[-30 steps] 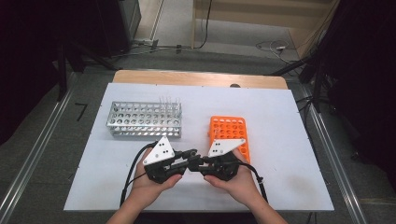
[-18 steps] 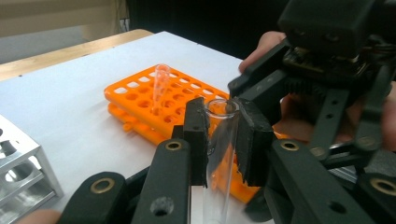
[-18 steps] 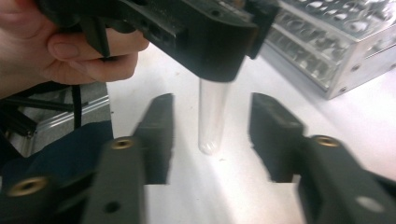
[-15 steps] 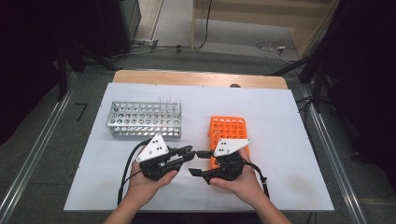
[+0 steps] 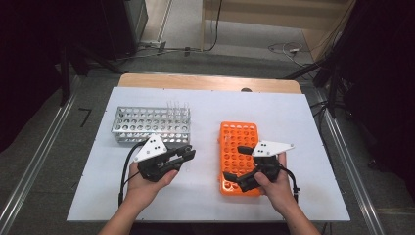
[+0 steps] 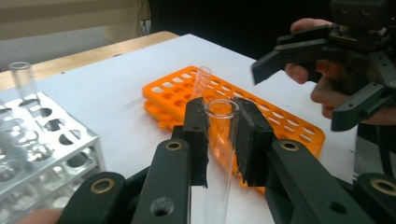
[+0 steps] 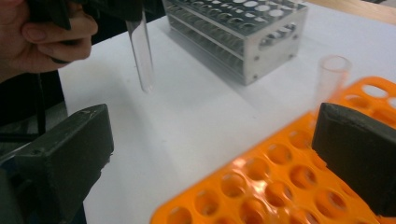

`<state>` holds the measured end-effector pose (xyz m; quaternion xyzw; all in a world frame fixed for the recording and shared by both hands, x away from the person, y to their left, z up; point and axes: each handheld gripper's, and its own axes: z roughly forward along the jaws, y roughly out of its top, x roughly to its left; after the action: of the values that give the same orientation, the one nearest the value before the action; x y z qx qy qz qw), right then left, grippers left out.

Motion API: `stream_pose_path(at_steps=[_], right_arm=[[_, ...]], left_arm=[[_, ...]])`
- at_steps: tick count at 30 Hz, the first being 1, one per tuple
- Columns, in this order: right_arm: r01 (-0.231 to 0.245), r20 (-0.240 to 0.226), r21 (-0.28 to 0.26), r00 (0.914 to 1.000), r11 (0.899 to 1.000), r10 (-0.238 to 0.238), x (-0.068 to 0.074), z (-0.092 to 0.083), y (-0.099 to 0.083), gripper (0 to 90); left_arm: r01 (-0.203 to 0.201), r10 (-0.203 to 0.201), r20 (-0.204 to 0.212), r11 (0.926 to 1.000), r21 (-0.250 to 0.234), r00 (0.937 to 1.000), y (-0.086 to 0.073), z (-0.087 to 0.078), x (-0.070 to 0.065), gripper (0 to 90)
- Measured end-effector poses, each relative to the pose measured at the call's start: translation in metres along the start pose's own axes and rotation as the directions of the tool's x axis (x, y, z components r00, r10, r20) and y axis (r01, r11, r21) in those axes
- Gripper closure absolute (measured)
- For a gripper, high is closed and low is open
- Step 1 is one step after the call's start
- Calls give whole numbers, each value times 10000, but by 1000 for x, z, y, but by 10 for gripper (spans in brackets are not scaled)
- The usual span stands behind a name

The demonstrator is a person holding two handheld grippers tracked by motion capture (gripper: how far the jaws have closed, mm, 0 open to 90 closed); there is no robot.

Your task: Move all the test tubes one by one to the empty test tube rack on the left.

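Clear glass tube point(image 6: 219, 140) clamped between the two black pads of the left gripper point(image 6: 219, 135), open rim poking just above the jaw tips, body running down through the narrow gap; jaws drawn in as tight as the tube allows. Same tube point(image 7: 141, 51) seen from the right gripper view hanging upright below that gripper, rounded bottom clear of the white table point(image 5: 274, 107). In the high view, left gripper point(image 5: 185, 154) held just in front of the metal rack point(image 5: 147, 125), jaw tips pointing toward the orange rack point(image 5: 237, 142) but apart from it.

Right gripper point(image 5: 240, 166) wide open, as far apart as the jaws go, having just been spreading; nothing between the pads. One jaw low at the left, the other at the right edge of its own view, orange rack holes point(image 7: 280, 186) and bare table in the gap. Poised over the near right part of the orange rack, touching no tube. Second clear tube point(image 7: 331, 77) standing in a hole of the orange rack just beyond the right gripper's right-hand jaw, leaning slightly; same tube point(image 6: 201, 81) just beyond the held one in the left gripper view.

More tubes point(image 5: 177, 106) upright at the far corner of the metal rack, beyond the left gripper
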<state>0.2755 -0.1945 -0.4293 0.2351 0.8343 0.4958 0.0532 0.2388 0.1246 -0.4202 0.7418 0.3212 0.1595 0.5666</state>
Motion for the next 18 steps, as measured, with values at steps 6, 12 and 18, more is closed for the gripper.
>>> stream_pose_path(at_steps=[6, 12, 18], right_arm=[[-344, 632, -219, 9974, 9992, 357, -16, -29, -17, 0], [-541, 1036, -379, 9929, 9978, 578, -22, -52, -30, 0], [-670, 1585, -431, 9846, 9968, 731, -27, -69, -44, 0]], left_arm=[[-12, 6, -486, 9999, -115, 9988, 11, -8, 17, 761], [19, -49, -1017, 9996, -298, 9948, 22, -14, 35, 761], [99, -160, -1453, 9991, -424, 9893, 35, -16, 55, 761]])
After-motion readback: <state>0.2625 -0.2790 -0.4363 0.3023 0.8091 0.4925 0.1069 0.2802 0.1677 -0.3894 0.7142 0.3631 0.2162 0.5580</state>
